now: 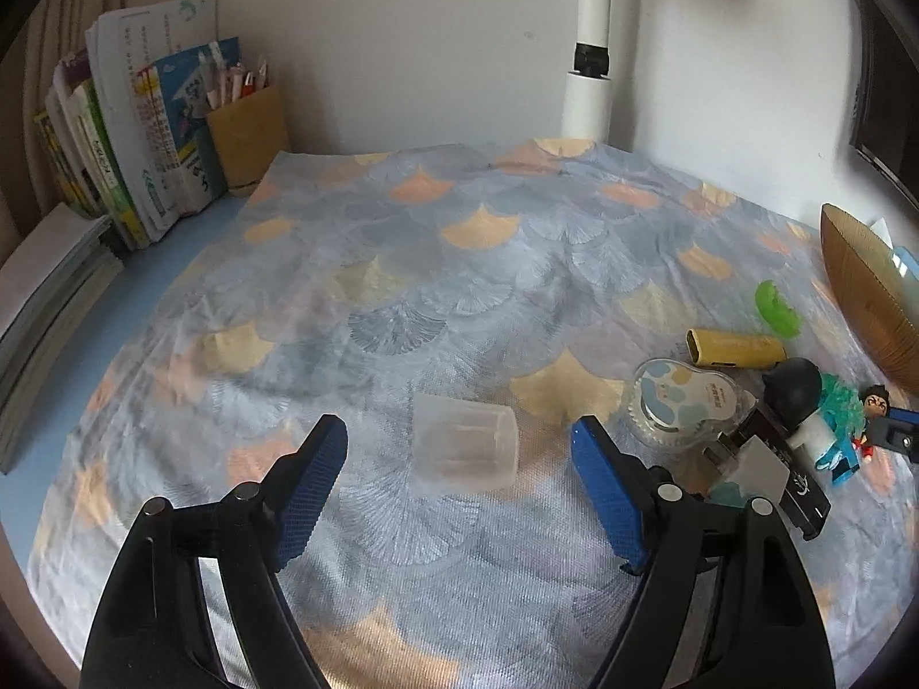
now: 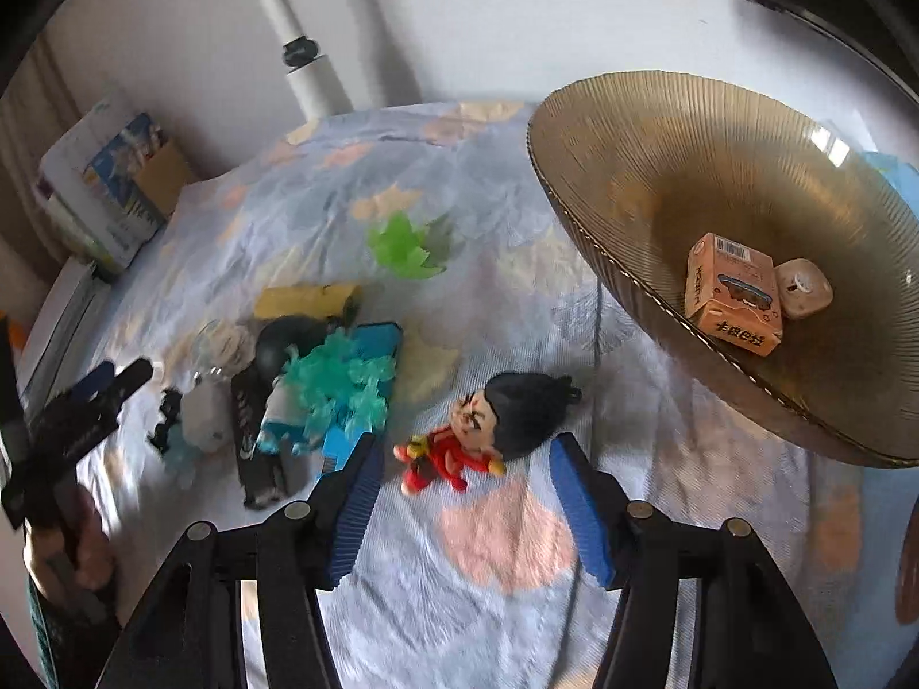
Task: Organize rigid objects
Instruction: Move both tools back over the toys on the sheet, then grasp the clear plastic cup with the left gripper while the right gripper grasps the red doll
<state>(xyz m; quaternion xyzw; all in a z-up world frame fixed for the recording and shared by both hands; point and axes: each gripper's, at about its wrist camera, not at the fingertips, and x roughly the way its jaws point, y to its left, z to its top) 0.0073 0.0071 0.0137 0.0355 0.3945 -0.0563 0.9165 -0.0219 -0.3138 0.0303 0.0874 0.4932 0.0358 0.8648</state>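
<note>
My left gripper (image 1: 459, 448) is open around a clear plastic cup (image 1: 465, 446) lying on its side on the patterned cloth (image 1: 402, 264). My right gripper (image 2: 462, 459) is open, its fingers either side of a small red-suited doll with black hair (image 2: 488, 425). A ribbed brown bowl (image 2: 660, 172) at the right holds an orange box (image 2: 732, 293) and a pale round piece (image 2: 804, 287). A pile left of the doll has a teal-haired figure (image 2: 327, 384), a yellow bar (image 2: 304, 301), a black stick (image 2: 253, 436) and a green leaf (image 2: 405, 250).
Books (image 1: 143, 132) and a brown pen holder (image 1: 247, 138) stand at the back left by the wall. A white lamp pole (image 1: 589, 57) rises at the back. A round clear case (image 1: 678, 396) and a green ring (image 1: 778, 310) lie at the right.
</note>
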